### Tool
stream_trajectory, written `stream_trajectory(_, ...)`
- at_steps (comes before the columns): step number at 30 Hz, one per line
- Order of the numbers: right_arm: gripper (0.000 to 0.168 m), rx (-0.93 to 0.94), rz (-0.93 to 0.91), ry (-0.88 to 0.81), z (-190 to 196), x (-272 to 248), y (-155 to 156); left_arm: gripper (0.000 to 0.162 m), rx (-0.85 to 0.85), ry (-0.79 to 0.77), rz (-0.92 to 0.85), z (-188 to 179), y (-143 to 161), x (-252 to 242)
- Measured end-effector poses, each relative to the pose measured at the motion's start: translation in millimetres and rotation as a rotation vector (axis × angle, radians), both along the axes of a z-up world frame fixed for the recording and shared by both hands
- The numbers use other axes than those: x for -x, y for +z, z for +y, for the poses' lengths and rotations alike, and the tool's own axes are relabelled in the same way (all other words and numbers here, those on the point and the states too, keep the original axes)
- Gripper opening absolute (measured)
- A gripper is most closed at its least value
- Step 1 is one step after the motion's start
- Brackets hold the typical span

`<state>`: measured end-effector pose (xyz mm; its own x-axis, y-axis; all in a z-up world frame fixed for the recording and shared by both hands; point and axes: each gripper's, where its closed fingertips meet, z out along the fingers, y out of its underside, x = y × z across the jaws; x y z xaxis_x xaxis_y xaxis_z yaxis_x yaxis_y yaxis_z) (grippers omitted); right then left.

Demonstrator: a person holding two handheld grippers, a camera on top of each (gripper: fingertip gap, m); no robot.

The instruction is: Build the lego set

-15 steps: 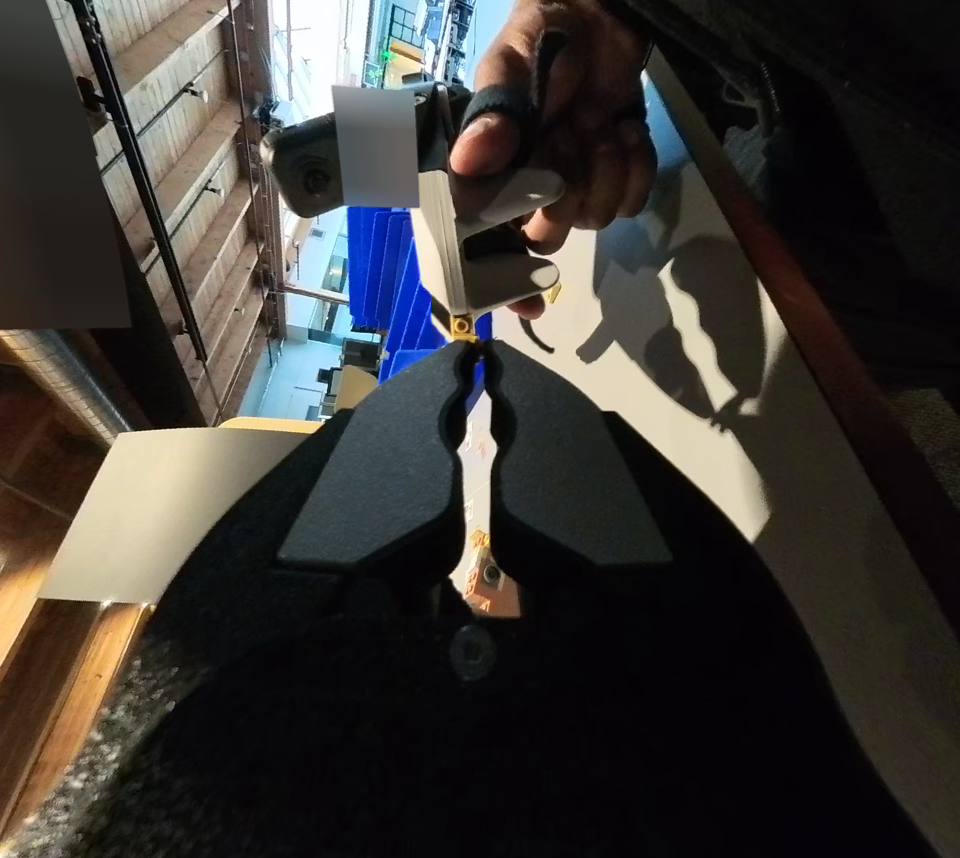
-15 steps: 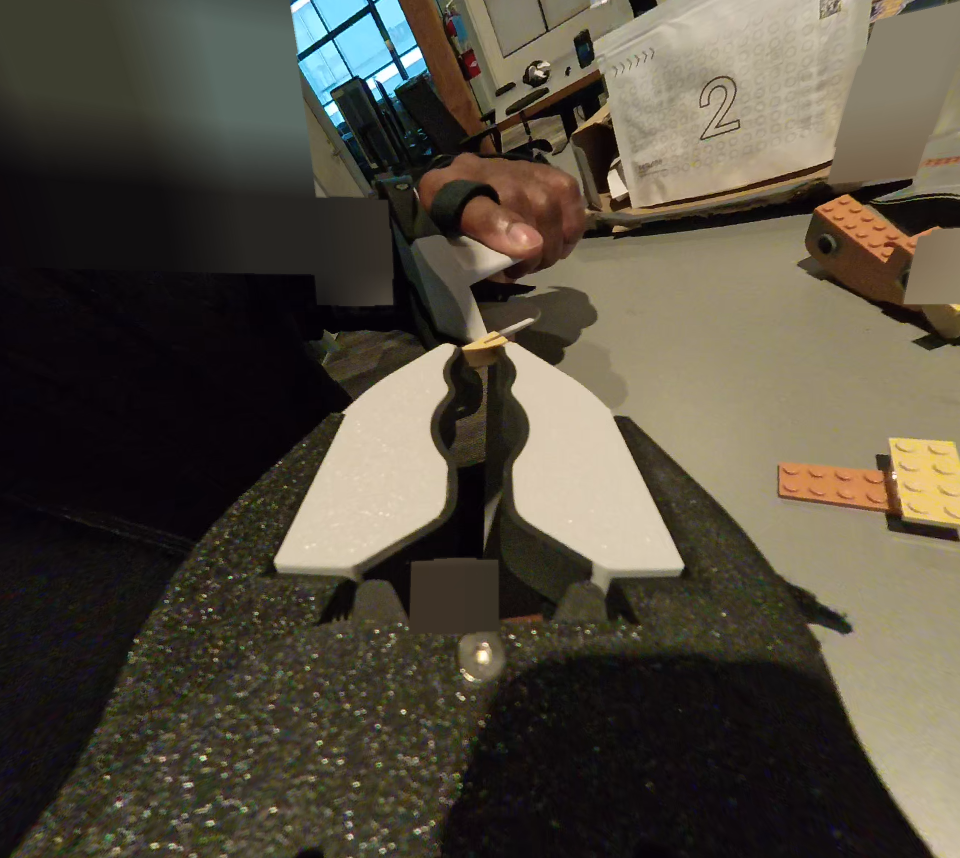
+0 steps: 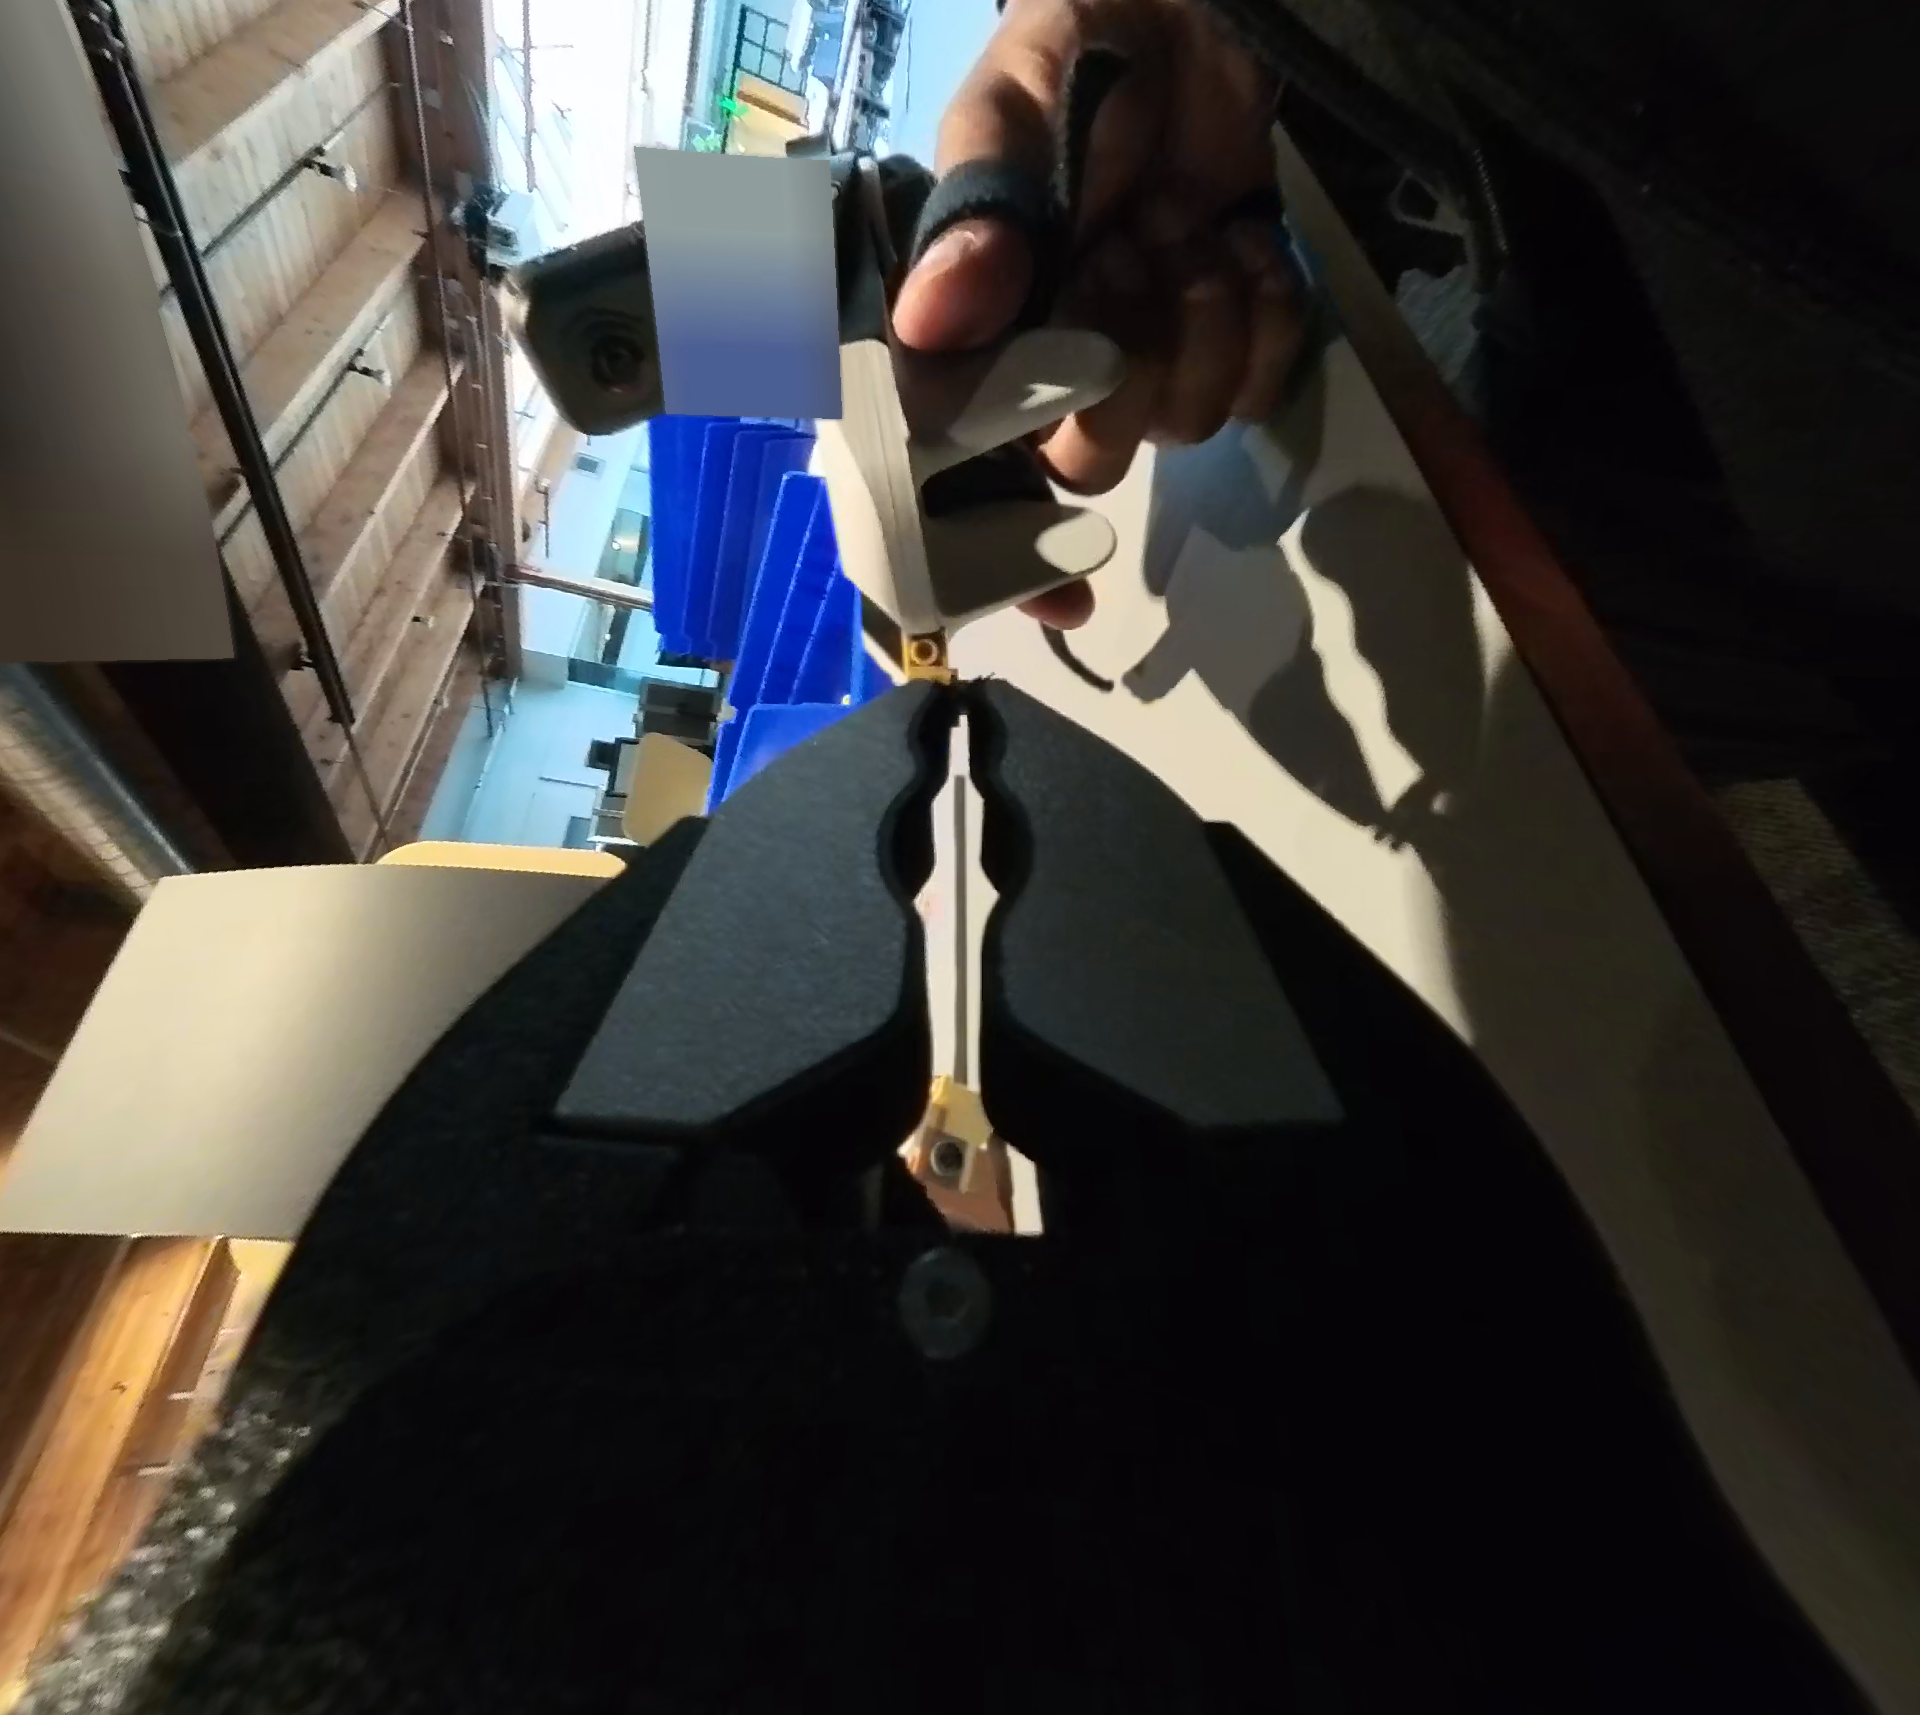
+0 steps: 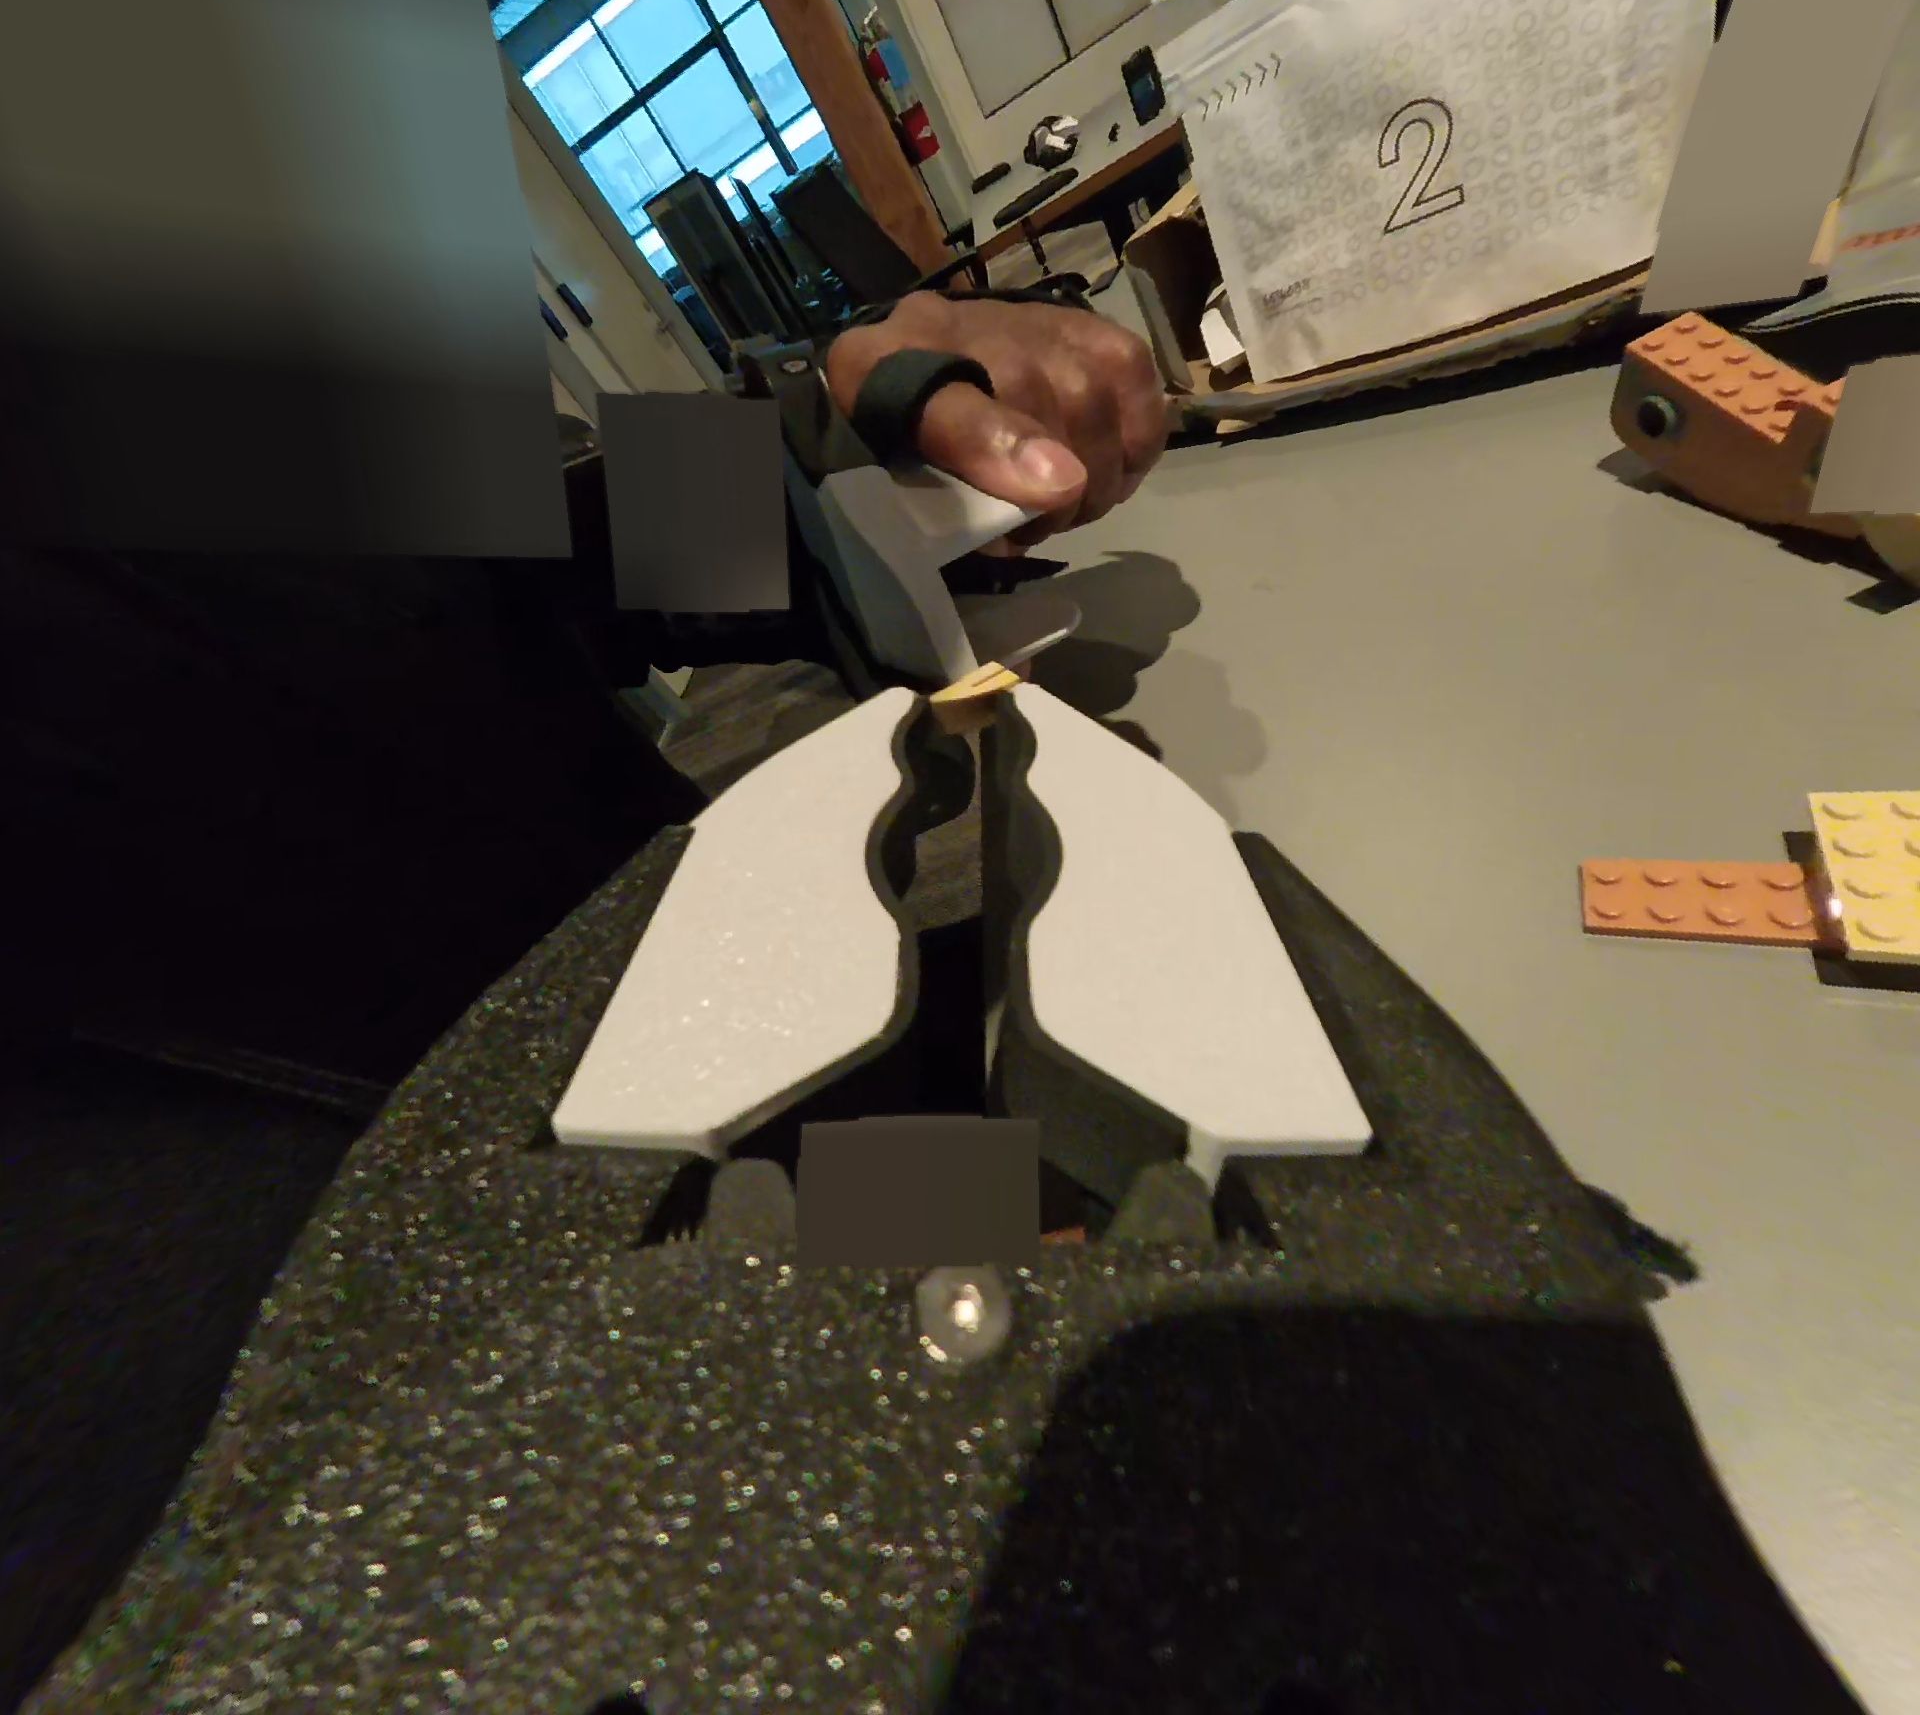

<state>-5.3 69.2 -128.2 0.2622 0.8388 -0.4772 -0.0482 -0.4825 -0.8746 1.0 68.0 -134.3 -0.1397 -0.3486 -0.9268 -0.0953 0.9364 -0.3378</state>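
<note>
Little has shifted since half a second ago: left gripper (image 3: 954, 701) and right gripper (image 4: 961, 701), both pinched shut, still meet tip-to-tip around a tiny yellow piece (image 3: 924, 653) at twelve o'clock, so press squarely without twisting.

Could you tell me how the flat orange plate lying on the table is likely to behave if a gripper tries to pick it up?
The orange plate looks thin and rigid, so probably light and stiff. It lies flat on the table, leaving little edge to pinch, so it may slide. Its end meets the yellow plate; if joined, they likely lift together.
</note>
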Motion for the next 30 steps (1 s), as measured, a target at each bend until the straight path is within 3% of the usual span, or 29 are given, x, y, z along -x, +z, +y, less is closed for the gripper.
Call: stream_trajectory(30, 0.012, 0.042, -0.009, -0.049, -0.5, -2.5, -3.9, 0.002, 0.014, -0.023, 0.007, 0.7, -2.6, -1.0)
